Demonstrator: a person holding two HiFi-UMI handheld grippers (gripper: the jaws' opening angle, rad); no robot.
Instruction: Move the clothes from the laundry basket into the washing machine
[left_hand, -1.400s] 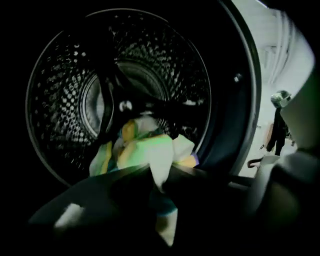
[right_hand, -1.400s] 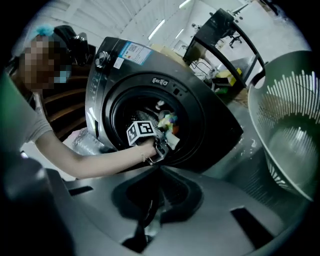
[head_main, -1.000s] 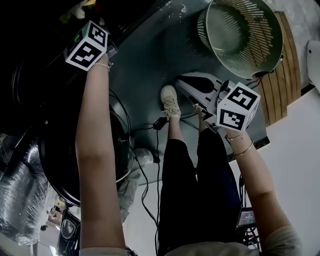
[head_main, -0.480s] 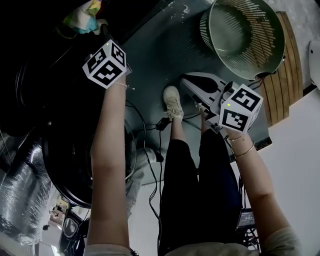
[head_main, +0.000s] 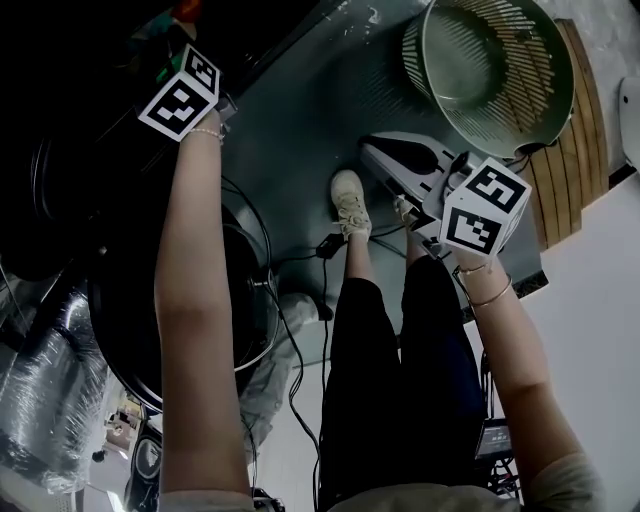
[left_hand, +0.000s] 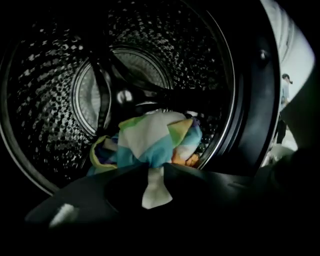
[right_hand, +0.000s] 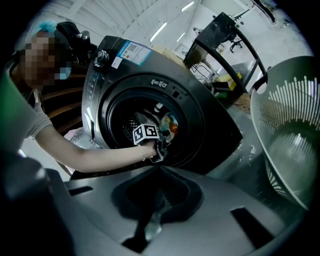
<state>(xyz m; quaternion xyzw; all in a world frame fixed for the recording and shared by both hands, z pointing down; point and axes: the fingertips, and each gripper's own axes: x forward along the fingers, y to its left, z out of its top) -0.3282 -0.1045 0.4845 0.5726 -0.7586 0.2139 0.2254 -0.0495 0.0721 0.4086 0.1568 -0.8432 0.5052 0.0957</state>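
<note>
A multicoloured cloth (left_hand: 150, 135) lies low in the washing machine's steel drum (left_hand: 45, 100). My left gripper (left_hand: 150, 167) reaches into the drum; its jaws are closing, and a white fold of that cloth is pinched between their tips. The right gripper view shows that hand and its marker cube (right_hand: 145, 133) at the round door opening, with the cloth (right_hand: 170, 124) behind it. My right gripper (head_main: 370, 150) hangs shut over the grey floor beside the laundry basket (head_main: 560, 60), nothing between its jaws. No clothes show inside the basket (right_hand: 290, 130).
The machine's round door (head_main: 130, 330) stands open at the lower left. The person's legs and shoes (head_main: 348, 200) stand between machine and basket. Black cables (head_main: 320, 250) trail over the floor. A wooden board (head_main: 585, 130) lies beside the basket, and a silver duct (head_main: 40, 400) at far left.
The left hand drew back out of the drum half a second ago, leaving the cloth inside, then reached in again. The right gripper has barely moved.
</note>
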